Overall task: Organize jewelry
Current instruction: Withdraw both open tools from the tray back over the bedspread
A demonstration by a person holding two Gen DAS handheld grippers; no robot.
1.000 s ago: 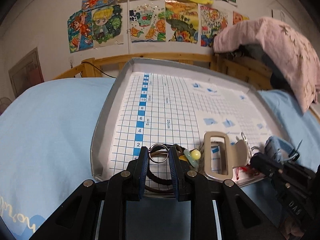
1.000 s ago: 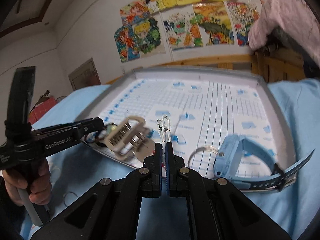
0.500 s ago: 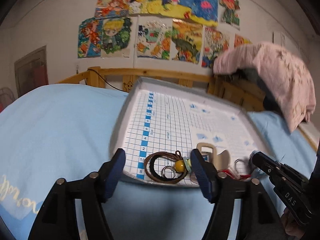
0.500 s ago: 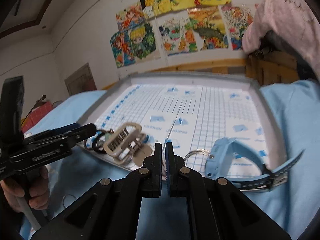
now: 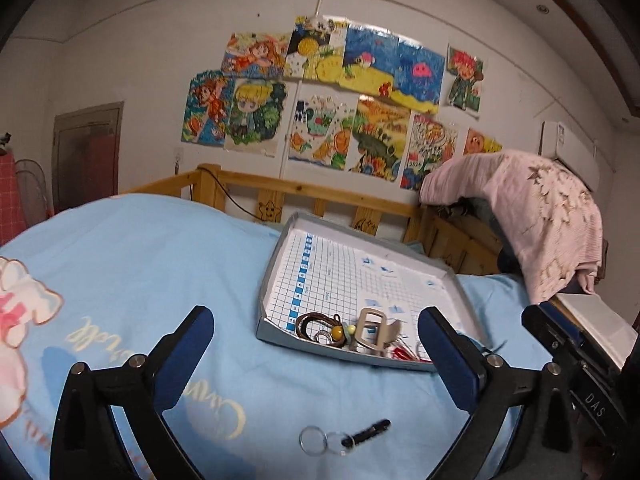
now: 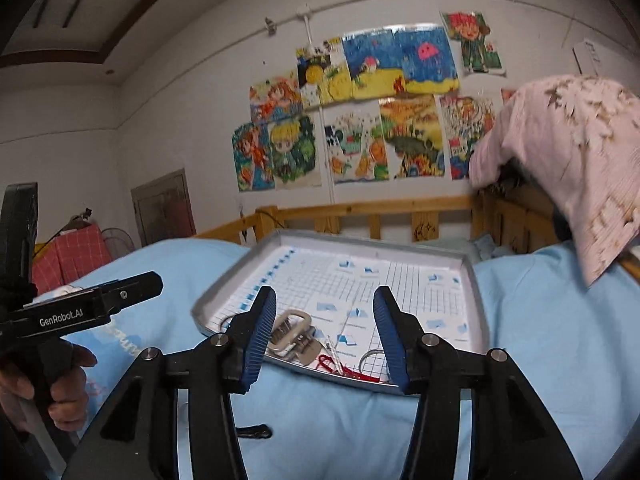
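Observation:
A grey tray (image 5: 272, 276) with a grid liner lies on the blue bed. At its near edge lie a brown cord bracelet (image 5: 309, 321), a silver ring (image 5: 322, 336), a yellow bead (image 5: 338, 332), a beige hair clip (image 5: 372, 330) and a red string (image 5: 400, 354). My left gripper (image 5: 316, 332) hangs back from the tray, its jaws opening wide with nothing between them. My right gripper (image 6: 325, 294) is opening too, empty, short of the tray (image 6: 478, 304). Beyond it lie the hair clip (image 6: 290, 330), the red string (image 6: 344, 368), a silver ring (image 6: 370, 358) and a thin chain (image 6: 350, 318).
A key ring with a black strap (image 5: 346, 438) lies on the sheet in front of the tray. A wooden bed rail (image 5: 320, 196) runs behind it. A pink cloth (image 5: 540, 216) hangs at the right, above an open book (image 5: 596, 320). A hand (image 6: 24, 384) holds the left gripper.
Both grippers drew back and up from the tray. The left one let go of the silver ring and opened wide. The right one let go of a thin silver piece and opened.

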